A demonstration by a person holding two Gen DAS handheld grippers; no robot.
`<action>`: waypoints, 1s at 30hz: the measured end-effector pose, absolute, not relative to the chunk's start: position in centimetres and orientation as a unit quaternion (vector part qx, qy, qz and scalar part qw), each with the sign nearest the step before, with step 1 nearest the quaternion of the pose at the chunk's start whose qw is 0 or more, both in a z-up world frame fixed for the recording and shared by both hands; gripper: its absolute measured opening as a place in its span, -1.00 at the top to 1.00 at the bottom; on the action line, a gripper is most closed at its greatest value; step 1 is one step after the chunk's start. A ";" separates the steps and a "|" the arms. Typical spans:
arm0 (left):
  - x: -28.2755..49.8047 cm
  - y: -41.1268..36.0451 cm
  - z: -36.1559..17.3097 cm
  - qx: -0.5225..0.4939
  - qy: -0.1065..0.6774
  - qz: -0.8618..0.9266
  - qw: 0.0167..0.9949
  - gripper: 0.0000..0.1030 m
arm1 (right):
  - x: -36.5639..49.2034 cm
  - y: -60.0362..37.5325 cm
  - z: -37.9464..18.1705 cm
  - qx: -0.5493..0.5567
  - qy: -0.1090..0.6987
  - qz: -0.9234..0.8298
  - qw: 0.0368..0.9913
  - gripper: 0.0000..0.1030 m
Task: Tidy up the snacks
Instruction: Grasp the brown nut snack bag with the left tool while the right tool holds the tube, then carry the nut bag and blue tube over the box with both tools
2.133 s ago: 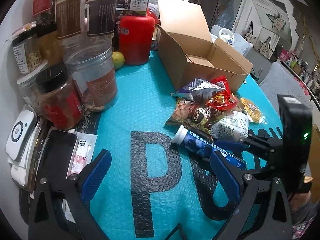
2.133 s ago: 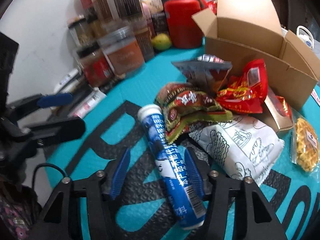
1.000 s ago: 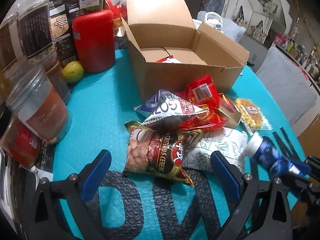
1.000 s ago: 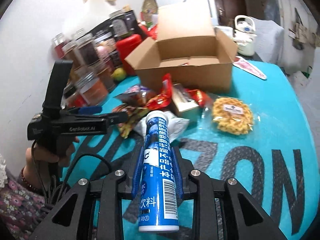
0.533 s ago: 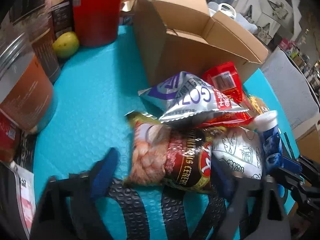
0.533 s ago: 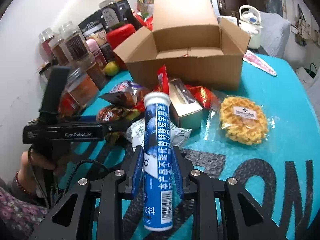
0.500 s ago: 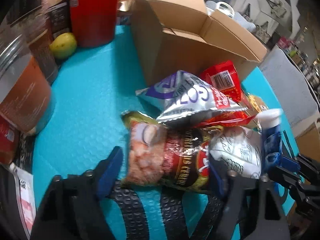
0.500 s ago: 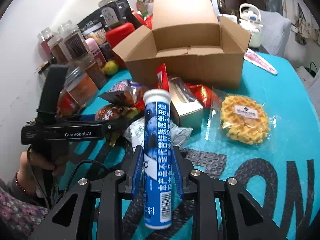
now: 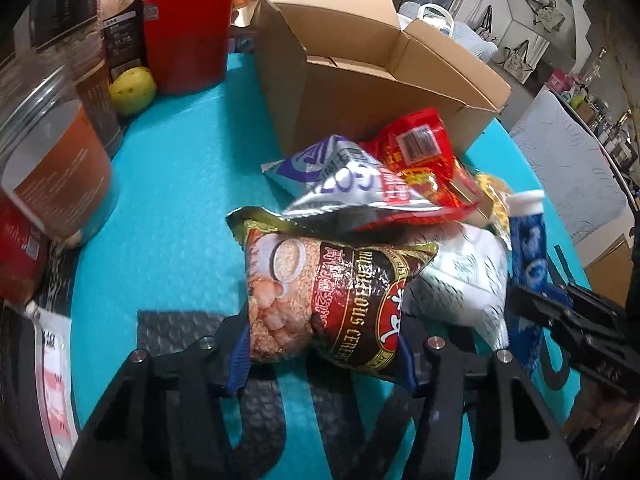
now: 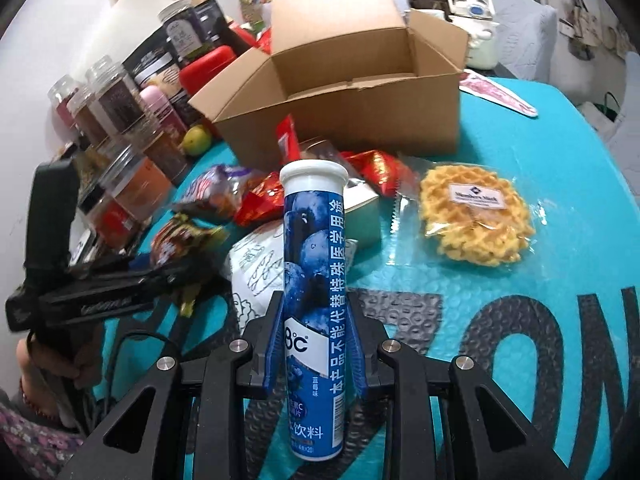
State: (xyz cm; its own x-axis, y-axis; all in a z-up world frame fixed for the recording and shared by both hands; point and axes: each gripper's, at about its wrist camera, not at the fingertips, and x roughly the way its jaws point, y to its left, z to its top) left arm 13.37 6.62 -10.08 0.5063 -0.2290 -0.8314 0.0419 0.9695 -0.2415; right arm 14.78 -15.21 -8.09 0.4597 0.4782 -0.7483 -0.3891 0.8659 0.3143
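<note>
- Right wrist view is showing me one open cardboard box [image 10: 352,120] at the far side and one wrapped round waffle [image 10: 476,216] lying right of the heap.
- My right gripper [image 10: 316,344] is clamping one blue cylindrical tube [image 10: 314,280].
- My left gripper [image 9: 322,344] has just been closing, pinching one glossy crinkled cereal bag [image 9: 320,288] lying nearest in the heap.

A table [image 10: 520,280] wears a teal mat with dark letters. On it sit a cardboard box [image 10: 340,120] at upper centre, a waffle packet [image 10: 476,220] at right, and jars [image 10: 132,184] at left.
</note>
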 end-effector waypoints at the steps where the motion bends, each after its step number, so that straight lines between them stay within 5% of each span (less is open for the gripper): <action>1: 13.0 6.5 -10.0 -0.096 0.490 -0.080 0.863 -0.09 | 14.7 -15.4 -8.1 0.053 0.453 0.257 0.852 0.46; 30: 7.8 0.7 -0.6 -0.053 0.362 -0.146 0.919 -0.09 | 9.9 -16.6 -1.2 0.044 0.357 0.294 0.886 0.46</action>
State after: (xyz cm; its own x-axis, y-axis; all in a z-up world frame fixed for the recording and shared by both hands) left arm 7.79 0.74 -0.58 0.6958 -0.3062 -0.6497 0.2300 0.9519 -0.2023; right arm 9.90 -16.55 -1.22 0.5722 0.5518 -0.6068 -0.4893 0.8234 0.2874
